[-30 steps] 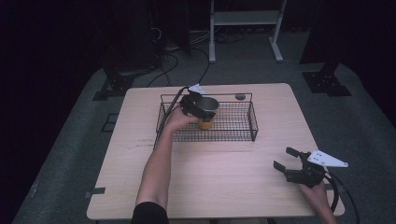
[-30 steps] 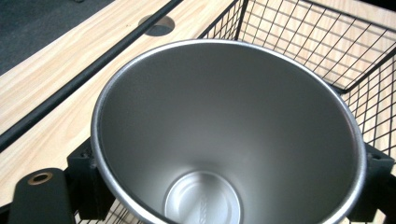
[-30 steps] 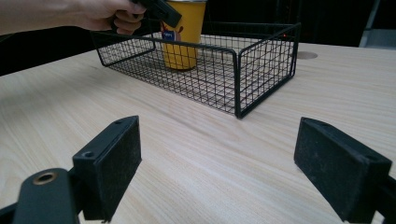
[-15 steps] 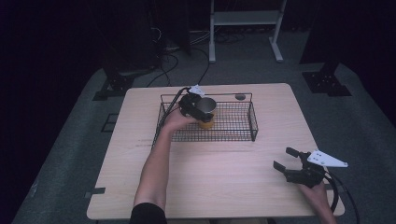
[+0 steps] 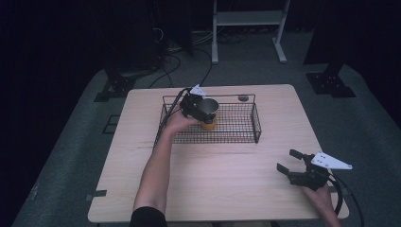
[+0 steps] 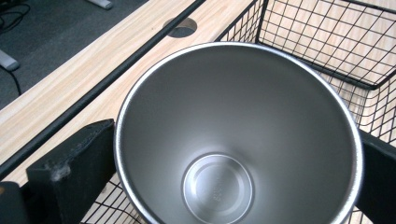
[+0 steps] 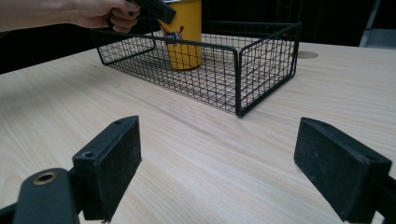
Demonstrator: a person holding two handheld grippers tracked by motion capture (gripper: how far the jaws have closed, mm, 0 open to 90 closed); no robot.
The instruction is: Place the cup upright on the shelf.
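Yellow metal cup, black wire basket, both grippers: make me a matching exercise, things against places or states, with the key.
1. yellow steel-lined metal cup
2. black wire basket
3. left gripper
4. right gripper
5. round cable hole

a. open above bare tabletop
b. clamped on the cup
c. stands in the basket
d. in the tabletop beyond the basket
e. sits toward the table's far edge

Pairs: 1-c, 2-e, 3-b, 4-a, 5-d

Light wooden table (image 5: 222,189) seen at centre of frame, round cable hole (image 5: 243,98) near its far edge. Grey carpeted floor (image 5: 71,156) spread around it, dim toward edges. White metal frame stand (image 5: 248,28) placed at upper centre. Black cables (image 5: 184,45) strewn on floor at upper left. Dark stand bases (image 5: 331,85) set at upper right and upper left. Background left in darkness.
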